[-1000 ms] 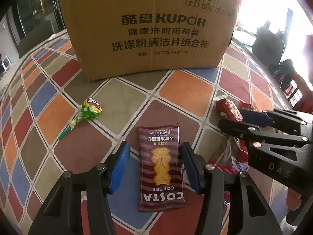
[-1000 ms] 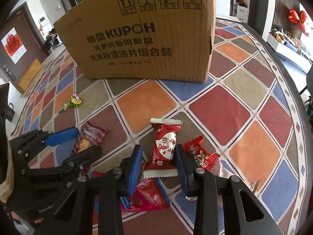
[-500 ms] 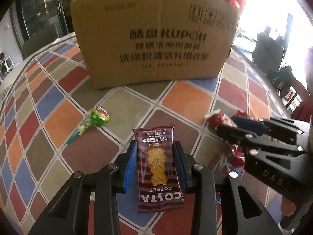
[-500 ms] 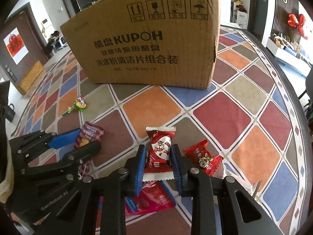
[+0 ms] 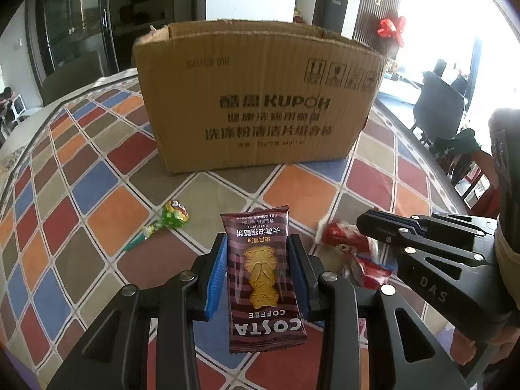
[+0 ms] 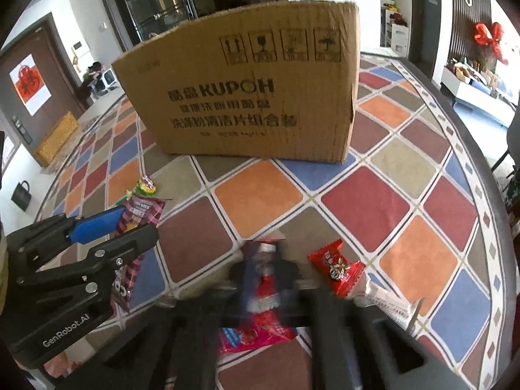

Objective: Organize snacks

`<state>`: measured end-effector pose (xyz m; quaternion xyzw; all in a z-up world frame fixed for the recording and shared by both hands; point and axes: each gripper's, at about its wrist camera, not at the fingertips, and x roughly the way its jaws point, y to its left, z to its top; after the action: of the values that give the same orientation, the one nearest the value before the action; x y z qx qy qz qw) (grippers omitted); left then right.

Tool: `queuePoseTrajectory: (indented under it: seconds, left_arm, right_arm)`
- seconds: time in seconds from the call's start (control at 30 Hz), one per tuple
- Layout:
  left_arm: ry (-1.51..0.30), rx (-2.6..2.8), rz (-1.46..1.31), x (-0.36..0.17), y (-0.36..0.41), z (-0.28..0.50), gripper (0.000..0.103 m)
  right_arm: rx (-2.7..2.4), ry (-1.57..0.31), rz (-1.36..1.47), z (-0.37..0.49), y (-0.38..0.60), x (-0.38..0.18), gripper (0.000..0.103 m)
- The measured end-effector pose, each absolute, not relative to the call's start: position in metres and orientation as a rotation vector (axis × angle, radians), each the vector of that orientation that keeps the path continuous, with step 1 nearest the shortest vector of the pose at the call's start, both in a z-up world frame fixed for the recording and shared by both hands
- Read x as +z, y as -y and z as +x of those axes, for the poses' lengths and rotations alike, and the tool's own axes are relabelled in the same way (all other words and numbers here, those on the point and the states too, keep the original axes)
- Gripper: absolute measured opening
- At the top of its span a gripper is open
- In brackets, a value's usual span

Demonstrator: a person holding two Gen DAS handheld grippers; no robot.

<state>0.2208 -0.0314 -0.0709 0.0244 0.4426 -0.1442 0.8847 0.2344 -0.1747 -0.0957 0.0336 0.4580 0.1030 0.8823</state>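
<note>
Blue pads of the left gripper [image 5: 256,271] press both long edges of the brown Costa biscuit packet [image 5: 263,279], gripping it above the chequered worktop [image 5: 97,214]. A second ago those pads stood wide apart around the packet as it lay flat. The right gripper [image 6: 265,279] is badly blurred but is clamped on a red-and-white candy [image 6: 265,284], its hold tighter than before. The cardboard box [image 5: 256,97] now sits farther off.
</note>
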Motion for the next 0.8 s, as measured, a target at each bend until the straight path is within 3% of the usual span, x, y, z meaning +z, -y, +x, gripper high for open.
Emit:
queuePoseTrajectory:
  seconds: [0.17,0.2,0.23,0.3,0.43,0.8]
  left_arm:
    - [-0.909,-0.298,0.057,-0.068,0.032,0.218,0.036]
    - [-0.911,-0.302,0.055,-0.068,0.032,0.218,0.036]
    - [-0.912,-0.302,0.055,-0.068,0.033,0.217,0.036]
    - [-0.915,-0.302,0.056,-0.070,0.033,0.217,0.036]
    - [-0.930,-0.305,0.049,-0.074,0.033,0.218,0.036]
    - [-0.956,-0.301,0.026,-0.083,0.031,0.225,0.036]
  right_arm:
    - [0.197,-0.955,0.075,0.236,0.178,-0.094,0.005]
    - [0.204,-0.962,0.084,0.237,0.179,-0.095,0.009]
    - [0.216,-0.972,0.087,0.237,0.179,-0.097,0.022]
    - [0.222,-0.976,0.067,0.238,0.178,-0.098,0.038]
    - [0.267,-0.994,-0.041,0.242,0.168,-0.099,0.042]
    - [0.353,-1.073,-0.294,0.261,0.145,-0.113,0.042]
